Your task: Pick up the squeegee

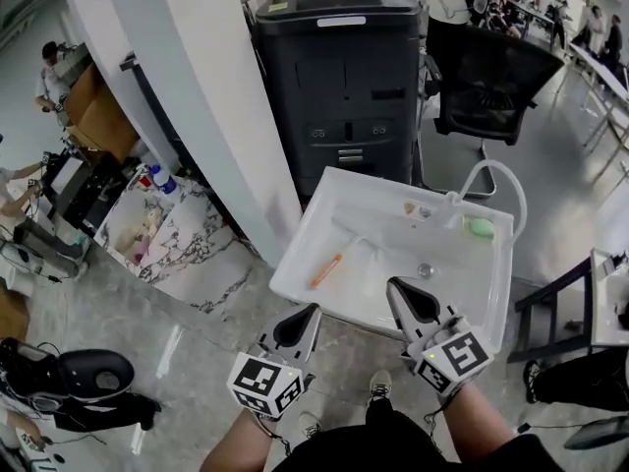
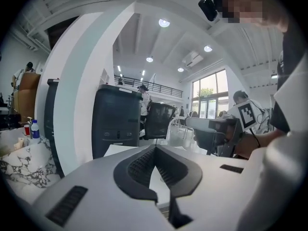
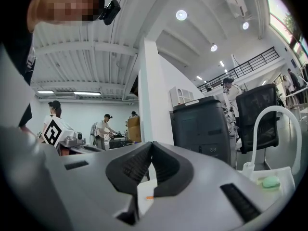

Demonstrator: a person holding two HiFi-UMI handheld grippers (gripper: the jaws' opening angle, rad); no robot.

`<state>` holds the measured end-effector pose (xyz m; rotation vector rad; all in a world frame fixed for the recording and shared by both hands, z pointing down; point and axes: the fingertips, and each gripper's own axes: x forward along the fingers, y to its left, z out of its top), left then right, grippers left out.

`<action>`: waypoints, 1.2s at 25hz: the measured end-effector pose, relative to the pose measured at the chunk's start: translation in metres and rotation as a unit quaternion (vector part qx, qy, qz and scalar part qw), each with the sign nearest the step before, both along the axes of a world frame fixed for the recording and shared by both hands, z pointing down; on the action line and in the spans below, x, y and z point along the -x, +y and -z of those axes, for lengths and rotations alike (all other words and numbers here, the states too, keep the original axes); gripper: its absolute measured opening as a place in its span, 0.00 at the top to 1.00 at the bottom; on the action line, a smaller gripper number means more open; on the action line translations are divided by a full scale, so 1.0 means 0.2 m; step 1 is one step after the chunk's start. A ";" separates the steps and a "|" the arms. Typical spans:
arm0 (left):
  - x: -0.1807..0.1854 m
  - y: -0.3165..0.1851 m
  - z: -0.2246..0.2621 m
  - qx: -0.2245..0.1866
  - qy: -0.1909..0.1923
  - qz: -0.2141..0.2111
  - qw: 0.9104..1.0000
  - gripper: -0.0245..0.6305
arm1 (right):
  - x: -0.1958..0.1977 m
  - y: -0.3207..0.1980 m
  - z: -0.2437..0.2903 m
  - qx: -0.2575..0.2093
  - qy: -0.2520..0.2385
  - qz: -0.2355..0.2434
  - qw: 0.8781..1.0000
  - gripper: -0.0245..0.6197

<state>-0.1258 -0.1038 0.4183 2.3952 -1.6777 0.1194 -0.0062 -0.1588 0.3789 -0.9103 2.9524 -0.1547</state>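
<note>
A white sink stands in front of me. A pale, bar-shaped squeegee lies on its floor, faint against the white. To its left lies an orange-handled tool. My left gripper hovers at the sink's near rim, shut and empty. My right gripper reaches just over the near rim, also shut and empty, short of the squeegee. In the left gripper view the jaws meet at the tips. In the right gripper view the jaws meet too, and a bit of the orange tool shows below them.
A green sponge and a curved white faucet hose are at the sink's far right; a drain is in the floor. Behind stand a dark printer, a white pillar and a black chair. A marble counter lies to the left.
</note>
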 end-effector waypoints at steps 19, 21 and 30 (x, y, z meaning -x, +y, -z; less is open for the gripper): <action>-0.28 -0.49 -0.01 0.002 -0.044 0.028 0.999 0.93 | -0.30 -0.47 0.02 -0.003 -0.010 0.024 1.000 0.94; -0.26 -0.54 -0.04 0.008 -0.048 0.026 0.998 0.93 | -0.31 -0.49 0.00 0.001 -0.007 0.019 1.000 0.94; -0.21 -0.81 -0.29 0.063 -0.073 -0.013 0.995 0.78 | -0.34 -0.69 -0.10 0.019 0.004 -0.027 0.999 0.94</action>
